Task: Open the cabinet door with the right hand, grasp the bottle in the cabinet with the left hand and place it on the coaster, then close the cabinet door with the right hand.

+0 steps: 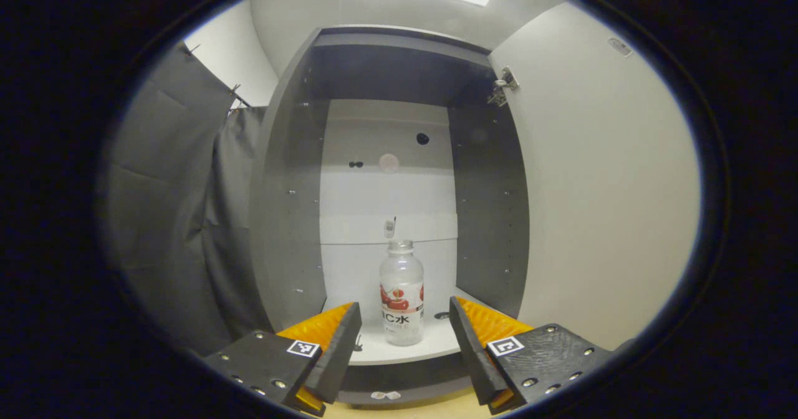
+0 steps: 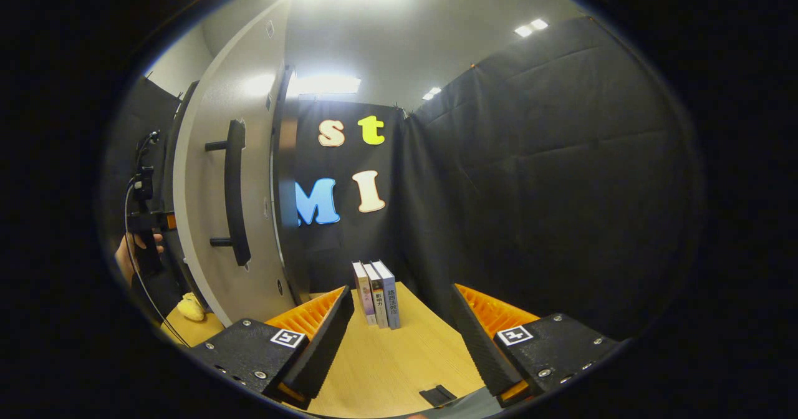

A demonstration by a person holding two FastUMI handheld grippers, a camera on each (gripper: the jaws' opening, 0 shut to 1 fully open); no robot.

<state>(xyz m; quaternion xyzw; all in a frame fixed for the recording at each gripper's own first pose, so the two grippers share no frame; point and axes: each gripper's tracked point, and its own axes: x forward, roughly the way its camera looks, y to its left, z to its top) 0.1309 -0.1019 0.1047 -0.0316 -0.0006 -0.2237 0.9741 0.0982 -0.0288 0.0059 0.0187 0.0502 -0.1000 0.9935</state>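
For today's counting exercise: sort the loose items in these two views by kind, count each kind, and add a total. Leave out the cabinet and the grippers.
Bottles: 1, the bottle in the cabinet
Books: 3, the books standing on the table
Total: 4

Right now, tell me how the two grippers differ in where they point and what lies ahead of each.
The left gripper faces into the open cabinet, with the bottle standing between its fingers' line. The right gripper faces the table, with books beyond it and the door handle to one side. Both are open and hold nothing.
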